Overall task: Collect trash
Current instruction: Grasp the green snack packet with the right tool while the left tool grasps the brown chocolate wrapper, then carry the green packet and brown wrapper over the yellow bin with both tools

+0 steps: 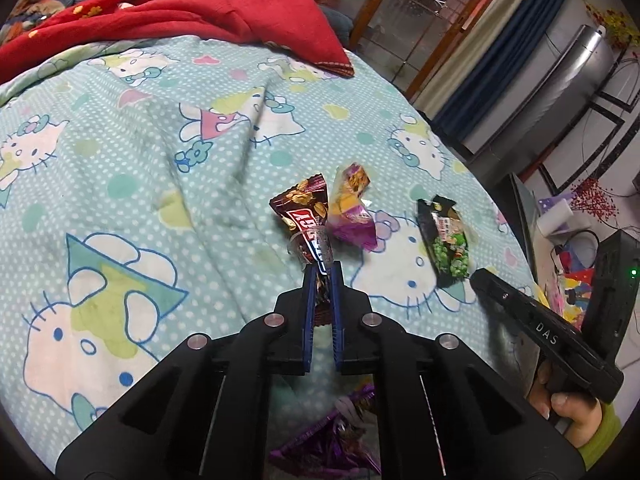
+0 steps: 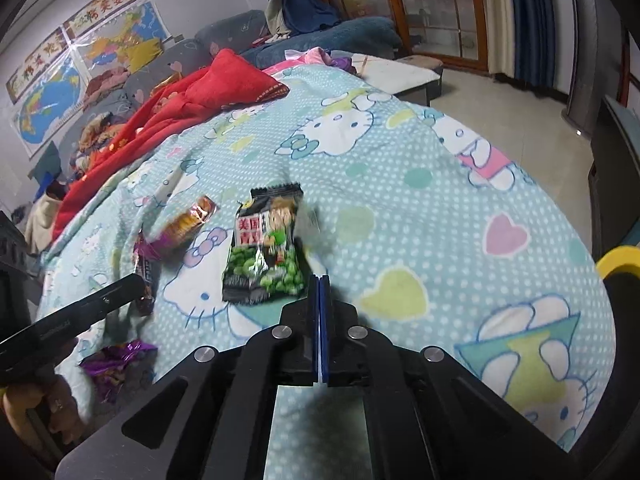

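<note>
On the bed, whose blanket point(image 1: 160, 152) is pale blue with a cartoon-cat print, four snack wrappers make up the trash to be collected. Left gripper point(image 1: 323, 270): jaws clamped on the lower end of a brown chocolate-bar wrapper point(image 1: 302, 208), which stands up from the fingertips, apparently raised off the blanket. Right gripper point(image 2: 322, 280): jaws fully together, blue pads meeting with no visible gap. A green pea snack packet point(image 2: 266, 252) lies just ahead and to the left of these tips; whether a corner of its edge is pinched cannot be told from either view, and in the left wrist view the packet appears to rest flat on the blanket beside the tip of the right gripper. A yellow-and-purple wrapper point(image 1: 352, 208) lies just beside the brown one, between it and the green packet. A crumpled purple foil wrapper point(image 2: 116, 360) sits near the bed's edge, below the left gripper and close to the person's left hand point(image 2: 60, 404). A red blanket point(image 1: 180, 12) is bunched at the far end of the bed, well apart from the trash.

Progress, as judged: early. One wrapper is secured; one may be gripped or merely approached; two lie untouched. No bin or bag for the trash shows in either view, so nothing has visibly been deposited yet.
</note>
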The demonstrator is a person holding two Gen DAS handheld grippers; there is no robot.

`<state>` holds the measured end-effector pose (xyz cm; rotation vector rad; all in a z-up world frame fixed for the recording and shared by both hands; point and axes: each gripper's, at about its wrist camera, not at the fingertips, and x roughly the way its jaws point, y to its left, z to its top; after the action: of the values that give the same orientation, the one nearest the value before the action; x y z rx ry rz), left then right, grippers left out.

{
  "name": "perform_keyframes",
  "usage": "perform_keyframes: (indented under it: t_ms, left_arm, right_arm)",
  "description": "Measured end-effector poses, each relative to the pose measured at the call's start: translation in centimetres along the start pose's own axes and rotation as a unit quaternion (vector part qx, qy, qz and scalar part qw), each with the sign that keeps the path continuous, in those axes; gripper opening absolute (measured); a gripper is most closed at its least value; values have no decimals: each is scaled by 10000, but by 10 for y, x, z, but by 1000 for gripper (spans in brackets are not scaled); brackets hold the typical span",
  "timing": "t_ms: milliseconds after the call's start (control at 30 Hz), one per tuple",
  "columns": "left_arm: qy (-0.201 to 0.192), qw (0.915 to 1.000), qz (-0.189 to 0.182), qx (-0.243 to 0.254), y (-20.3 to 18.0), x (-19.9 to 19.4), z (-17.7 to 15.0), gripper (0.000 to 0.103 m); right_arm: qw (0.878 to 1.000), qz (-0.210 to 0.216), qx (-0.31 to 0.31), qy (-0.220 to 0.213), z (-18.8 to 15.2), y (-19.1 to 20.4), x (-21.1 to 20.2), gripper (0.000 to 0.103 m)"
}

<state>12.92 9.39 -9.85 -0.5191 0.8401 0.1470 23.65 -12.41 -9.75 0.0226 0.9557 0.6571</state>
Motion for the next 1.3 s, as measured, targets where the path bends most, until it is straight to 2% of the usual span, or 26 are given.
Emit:
perform_keyframes:
  t_ms: [100,267,333,400,600,767,833,867,1000,1100,1300]
  left_arm:
    - [-19,10000,-56,-12,-1,-5,-2,3]
    - [-222,9997,-11,-42,2,-18,-1,3]
    - [-349,9994,-44,-32,1,-26,2,3]
    - [-458,9989,-90,27,-3,-35,4,3]
    - [-611,9974,-307,229,-20,-47,6,3]
    - [-661,9958,-457,441,-35,-51,3,3]
    - [-671,9953,-498,488,-39,-52,2,3]
    - [-668,9952,-517,496,-40,-52,1,3]
    - [-628,9948,-588,540,-46,-51,-1,3]
    - [-608,9942,-655,603,-51,-51,-3,3]
    - [-607,9917,-810,793,-66,-51,-9,3]
  right_arm:
    - [9999,37,95,-10,-2,-5,-7,1]
    - [9988,326,290,-203,6,-7,-13,3]
    - [9991,283,209,-239,10,-3,-11,19]
    - [9989,303,225,-263,13,0,-8,28]
    - [9995,187,129,-199,26,6,11,32]
    - [9995,293,94,-30,34,5,30,36]
    - [9990,452,40,-20,33,7,30,26]
    - [9986,533,-40,-23,31,10,29,14]
    - [9975,675,-172,-149,23,15,15,7]
    - [9972,681,-122,-270,21,11,1,6]
    - [9976,477,95,-488,21,-13,-33,5]
